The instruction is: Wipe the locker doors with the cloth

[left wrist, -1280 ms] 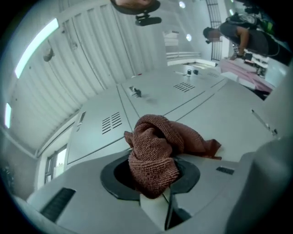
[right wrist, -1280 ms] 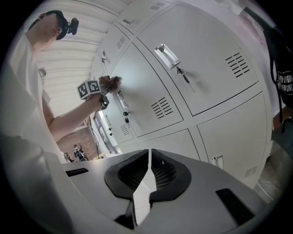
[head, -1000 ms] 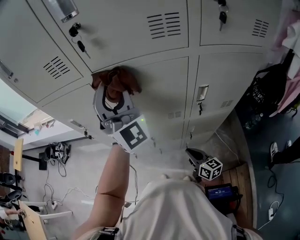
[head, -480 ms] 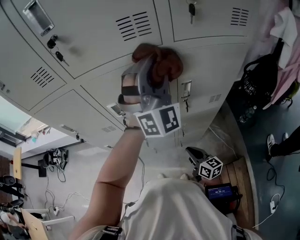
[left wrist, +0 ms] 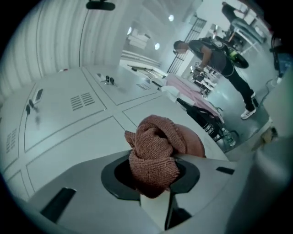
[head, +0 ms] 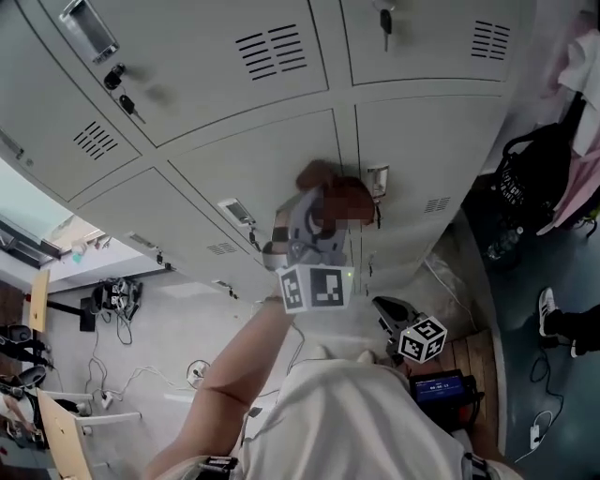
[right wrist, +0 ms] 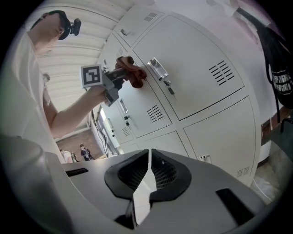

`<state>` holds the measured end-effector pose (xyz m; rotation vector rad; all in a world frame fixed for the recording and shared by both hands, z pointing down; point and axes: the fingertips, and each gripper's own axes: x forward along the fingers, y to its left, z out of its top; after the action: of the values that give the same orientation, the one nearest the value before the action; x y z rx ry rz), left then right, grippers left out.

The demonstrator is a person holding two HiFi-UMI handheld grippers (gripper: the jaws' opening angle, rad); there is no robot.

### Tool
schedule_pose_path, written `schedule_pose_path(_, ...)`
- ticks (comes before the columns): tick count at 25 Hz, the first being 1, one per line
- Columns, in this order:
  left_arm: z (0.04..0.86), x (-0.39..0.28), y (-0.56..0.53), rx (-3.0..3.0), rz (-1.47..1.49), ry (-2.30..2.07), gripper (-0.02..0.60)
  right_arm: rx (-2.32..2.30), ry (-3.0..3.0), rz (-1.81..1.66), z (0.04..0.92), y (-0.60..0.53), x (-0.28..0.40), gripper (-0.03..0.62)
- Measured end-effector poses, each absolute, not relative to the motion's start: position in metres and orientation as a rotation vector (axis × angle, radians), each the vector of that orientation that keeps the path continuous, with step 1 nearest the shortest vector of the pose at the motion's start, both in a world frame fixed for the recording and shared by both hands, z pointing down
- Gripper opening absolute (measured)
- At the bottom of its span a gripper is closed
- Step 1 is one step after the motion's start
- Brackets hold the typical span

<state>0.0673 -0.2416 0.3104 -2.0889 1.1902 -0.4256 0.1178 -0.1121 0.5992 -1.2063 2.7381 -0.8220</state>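
Observation:
My left gripper [head: 314,211] is shut on a bunched reddish-brown cloth [head: 333,192] and presses it against a grey locker door [head: 262,159], close to that door's right edge. The cloth [left wrist: 155,151] bulges out between the jaws in the left gripper view. From the right gripper view, the cloth [right wrist: 132,73] sits just left of a door handle [right wrist: 158,69]. My right gripper [right wrist: 147,180] is shut with nothing in it and hangs low by my body, its marker cube [head: 421,338] showing in the head view.
Keys hang in locks on the upper doors [head: 384,19]. A handle and lock [head: 378,180] sit on the neighbouring door right of the cloth. A black bag and pink clothes [head: 553,169] hang at the right. Cables and gear [head: 112,300] lie on the floor at left.
My left gripper swept the cloth from the left door rightward across the locker face, then down to the door's right edge. The right gripper stayed put.

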Motion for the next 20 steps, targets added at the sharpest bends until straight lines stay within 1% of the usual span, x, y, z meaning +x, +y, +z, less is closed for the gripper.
schedule_pose_path(5,0.381,0.018,-0.215,-2.357,-0.444,1.275,0.112,-1.113,2.804,-0.770,0.590,-0.121,0.108,0.029)
schedule_pose_path(12,0.478,-0.071,-0.163,-2.522,-0.533,1.610,0.114,-1.004,2.836,-0.637,0.565,-0.140,0.099,0.028)
schedule_pose_path(16,0.514,-0.098,-0.138,-2.648,-0.472,1.751,0.114,-0.954,2.845,-0.586,0.550,-0.146,0.096,0.028)
schedule_pose_path(20,0.531,-0.120,-0.134,-2.716,-0.390,1.891,0.114,-0.921,2.866,-0.558,0.541,-0.151,0.087,0.029)
